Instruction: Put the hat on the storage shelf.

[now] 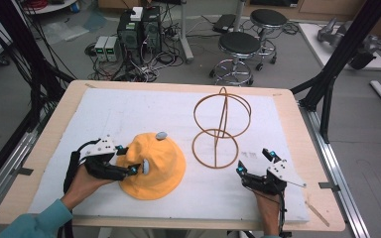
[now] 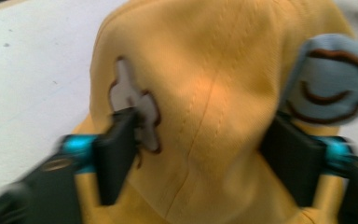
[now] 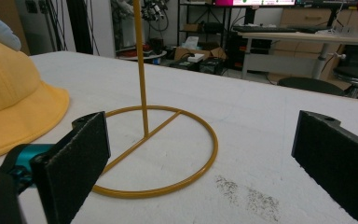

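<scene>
A yellow bucket hat (image 1: 154, 166) with pale blue patches lies on the white mat (image 1: 129, 104) at the front left. My left gripper (image 1: 129, 159) reaches in from its left side. In the left gripper view its jaws press on both sides of the hat's crown (image 2: 205, 93), one pad over a white patch (image 2: 130, 93), the other below a blue smiley patch (image 2: 331, 79). A gold wire hat stand (image 1: 222, 126) rises at the mat's centre. My right gripper (image 1: 255, 161) rests open to the right of the stand's base ring (image 3: 168, 189), nothing between its pads.
The hat's brim (image 3: 9, 93) lies left of the stand in the right gripper view. A wooden table rim (image 1: 302, 148) borders the mat. Beyond the table are stools (image 1: 238, 47), computer towers (image 1: 139, 29) and cables on the floor. Black frame posts (image 1: 337, 59) flank the table.
</scene>
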Action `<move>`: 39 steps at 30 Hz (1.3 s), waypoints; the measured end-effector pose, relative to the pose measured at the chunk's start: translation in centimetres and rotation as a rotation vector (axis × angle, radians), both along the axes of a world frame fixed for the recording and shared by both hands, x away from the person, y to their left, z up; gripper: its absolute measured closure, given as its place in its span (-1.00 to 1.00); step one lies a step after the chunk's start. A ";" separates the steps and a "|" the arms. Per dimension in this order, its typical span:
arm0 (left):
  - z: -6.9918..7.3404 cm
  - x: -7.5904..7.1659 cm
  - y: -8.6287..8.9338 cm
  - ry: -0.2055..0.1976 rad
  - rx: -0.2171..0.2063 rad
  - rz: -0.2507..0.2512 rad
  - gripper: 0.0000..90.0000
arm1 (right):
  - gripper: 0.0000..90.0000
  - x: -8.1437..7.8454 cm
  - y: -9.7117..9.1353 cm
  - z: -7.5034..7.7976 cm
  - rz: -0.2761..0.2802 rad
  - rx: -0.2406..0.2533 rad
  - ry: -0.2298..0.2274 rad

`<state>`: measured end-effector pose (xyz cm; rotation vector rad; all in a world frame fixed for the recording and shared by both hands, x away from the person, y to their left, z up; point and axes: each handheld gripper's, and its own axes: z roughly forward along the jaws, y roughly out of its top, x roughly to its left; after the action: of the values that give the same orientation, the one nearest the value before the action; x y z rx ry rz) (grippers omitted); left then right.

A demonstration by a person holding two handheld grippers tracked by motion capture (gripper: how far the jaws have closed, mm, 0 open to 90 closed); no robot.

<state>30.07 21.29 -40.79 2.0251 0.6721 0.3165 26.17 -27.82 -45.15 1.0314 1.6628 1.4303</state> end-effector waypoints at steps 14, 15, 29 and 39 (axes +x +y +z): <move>0.6 -0.1 0.0 0.012 -0.036 0.000 0.93 | -0.93 0.0 0.0 0.0 0.002 0.000 -0.001; 0.8 -0.1 0.0 0.012 -0.037 0.000 0.93 | -0.93 0.0 0.0 0.0 0.002 0.000 -0.001; 8.0 0.8 0.8 -0.006 -0.089 0.009 0.94 | -0.93 0.0 0.0 0.0 0.000 0.002 0.000; 13.4 1.7 0.8 -0.057 -0.084 0.014 0.94 | -0.93 0.0 0.0 0.0 0.000 0.005 0.002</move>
<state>31.75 22.09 -27.37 1.9257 0.6538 0.3468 26.14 -27.87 -45.15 1.0359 1.6611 1.4345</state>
